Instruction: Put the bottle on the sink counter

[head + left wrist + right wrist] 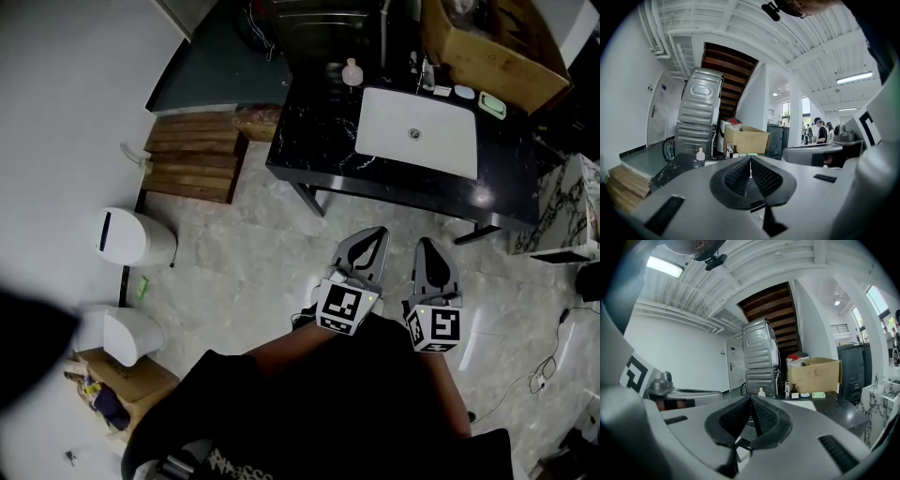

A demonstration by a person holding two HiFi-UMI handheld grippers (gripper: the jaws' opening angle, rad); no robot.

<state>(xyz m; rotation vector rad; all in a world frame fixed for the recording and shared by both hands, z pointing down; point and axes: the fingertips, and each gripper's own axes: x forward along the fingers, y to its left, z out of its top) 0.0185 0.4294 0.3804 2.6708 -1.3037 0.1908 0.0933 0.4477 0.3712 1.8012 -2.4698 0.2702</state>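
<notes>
The bottle [352,72] stood upright on the black sink counter [309,141], near its back edge and just beside the white basin [417,131]. Nothing was touching it. Behind the basin I saw a cardboard box [487,47], and beside the counter's end a stack of wooden steps [192,155].

I held both tools side by side over the grey floor [244,272], well apart from the counter. The left gripper [378,232] had its jaws pressed together with nothing between them, and its own view showed the bottle [700,155] far off past the tips. The right gripper [427,244] was likewise closed and empty, pointing toward the counter, where I could make out the bottle [761,392].
</notes>
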